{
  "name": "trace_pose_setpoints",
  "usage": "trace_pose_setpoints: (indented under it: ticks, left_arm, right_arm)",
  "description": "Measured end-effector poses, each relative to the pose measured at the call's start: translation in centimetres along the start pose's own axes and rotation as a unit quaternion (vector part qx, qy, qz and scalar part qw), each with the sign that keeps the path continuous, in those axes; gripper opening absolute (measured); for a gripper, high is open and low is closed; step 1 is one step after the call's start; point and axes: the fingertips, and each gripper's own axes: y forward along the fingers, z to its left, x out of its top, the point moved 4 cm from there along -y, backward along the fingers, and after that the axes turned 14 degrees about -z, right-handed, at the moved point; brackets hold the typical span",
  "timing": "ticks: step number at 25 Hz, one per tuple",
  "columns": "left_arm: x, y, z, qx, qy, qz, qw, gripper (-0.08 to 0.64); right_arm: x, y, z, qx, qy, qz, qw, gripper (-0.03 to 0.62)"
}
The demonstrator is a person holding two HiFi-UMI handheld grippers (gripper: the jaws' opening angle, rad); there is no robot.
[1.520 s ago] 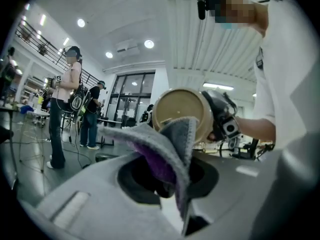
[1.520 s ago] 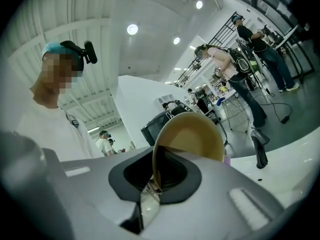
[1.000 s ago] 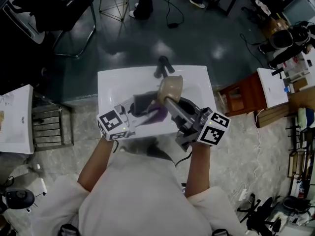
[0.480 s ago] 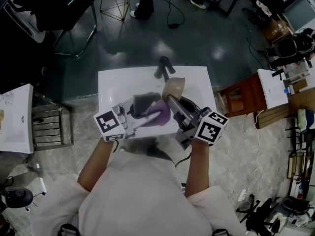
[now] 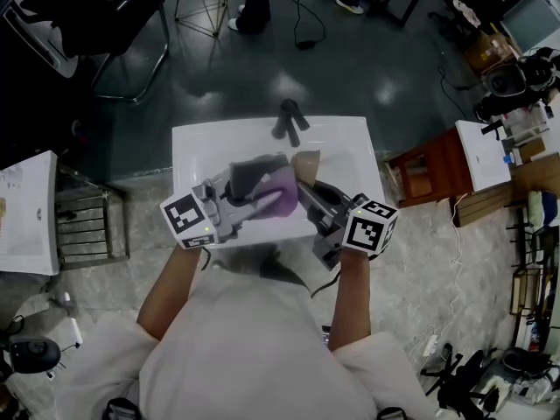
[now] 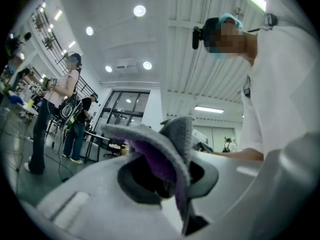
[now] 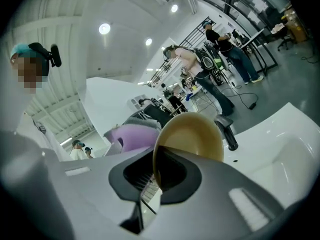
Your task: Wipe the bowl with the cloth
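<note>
Over the white sink (image 5: 201, 147), my left gripper (image 5: 248, 197) is shut on a folded cloth (image 5: 267, 184), grey outside and purple inside. In the left gripper view the cloth (image 6: 172, 151) stands up from between the jaws. My right gripper (image 5: 299, 182) is shut on the rim of a tan bowl (image 5: 307, 159), held on edge. The right gripper view shows the bowl (image 7: 192, 134) pinched at its rim, with the purple cloth (image 7: 131, 136) close at its left. From the head view the cloth hides most of the bowl's left side.
A dark faucet (image 5: 289, 119) stands at the sink's far edge, just beyond the bowl, and shows as the faucet (image 7: 227, 131) behind it. A wooden stool (image 5: 433, 175) stands to the right of the sink. A chair (image 5: 105, 24) and people stand farther off.
The left gripper has lifted the cloth up and across the bowl. The right gripper has lowered the bowl, which now shows much less from above.
</note>
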Motion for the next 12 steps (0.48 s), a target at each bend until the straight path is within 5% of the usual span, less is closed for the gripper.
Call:
trace_pose_setpoints:
  ticks: [12]
  left_arm:
    - [0.1, 0.9, 0.2, -0.001, 0.050, 0.025, 0.9984, 0.067]
  right_arm:
    - [-3.9, 0.4, 2.2, 0.049, -0.039, 0.125, 0.990, 0.012]
